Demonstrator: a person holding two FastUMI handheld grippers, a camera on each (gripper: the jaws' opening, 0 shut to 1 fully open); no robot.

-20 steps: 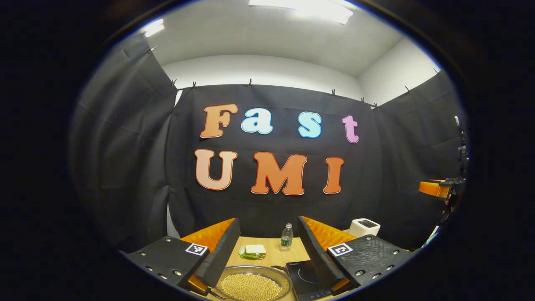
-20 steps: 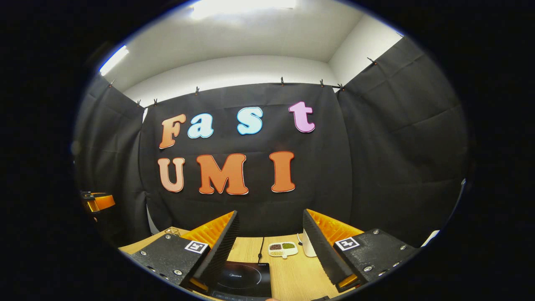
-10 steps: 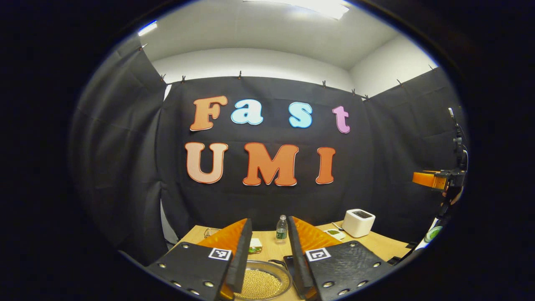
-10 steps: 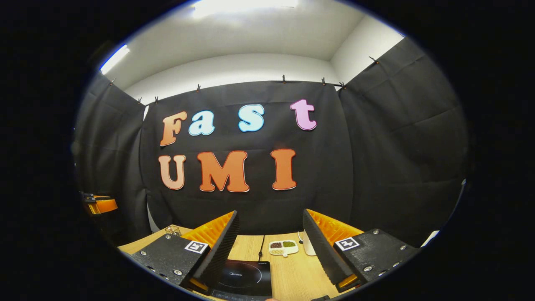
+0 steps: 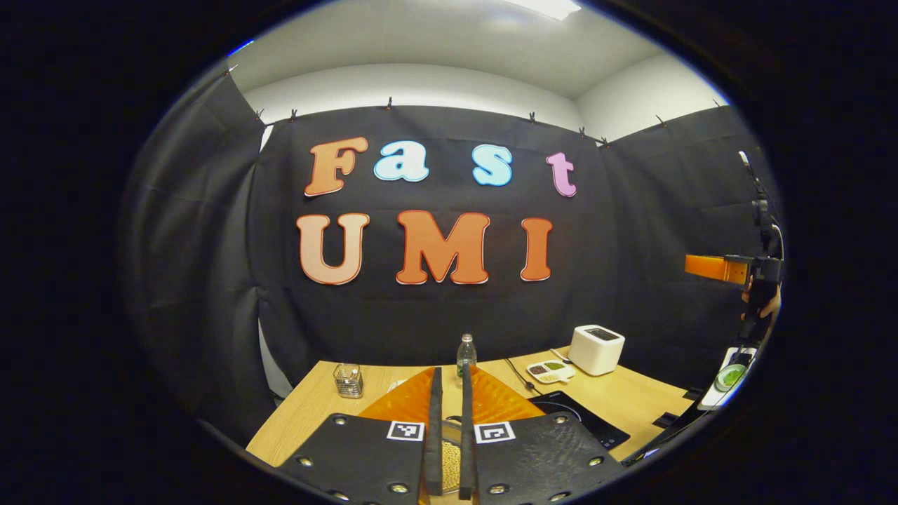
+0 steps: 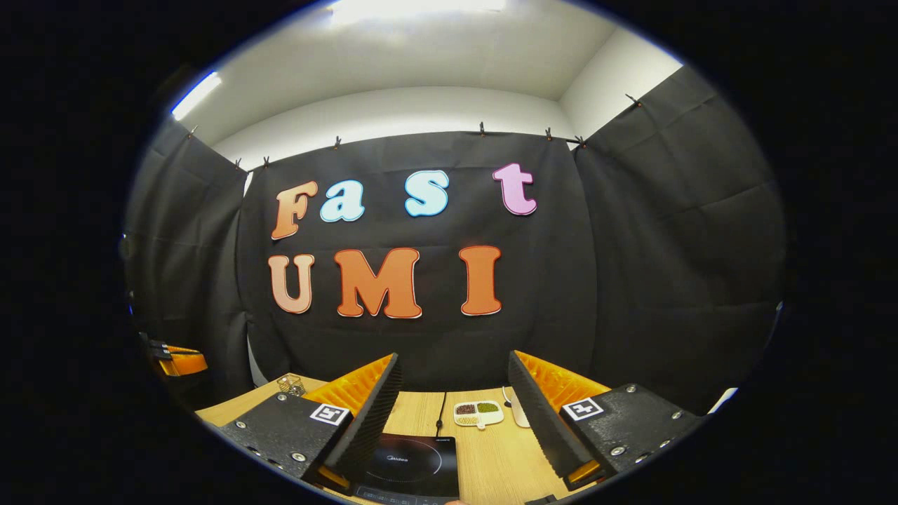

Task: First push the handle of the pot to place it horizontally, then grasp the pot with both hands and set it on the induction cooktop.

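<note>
A staged recording booth is being shown, dressed as a kitchen: black cloth [image 5: 210, 245] is being clipped up as walls below a white ceiling, and at the bottom of the frame a wooden table [image 5: 316, 407] is carrying an induction cooktop [image 6: 410, 466], a white toaster [image 5: 596, 348] and a water bottle [image 5: 465, 353].

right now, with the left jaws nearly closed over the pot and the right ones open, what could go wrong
1. The pot holds loose beans; a hard shove on its handle could tip or spill them.
2. The left gripper hides most of the pot, so the handle is easy to miss.
3. The induction cooktop lies close below the right gripper, and its cable trails behind; a low sweep could knock either.
</note>
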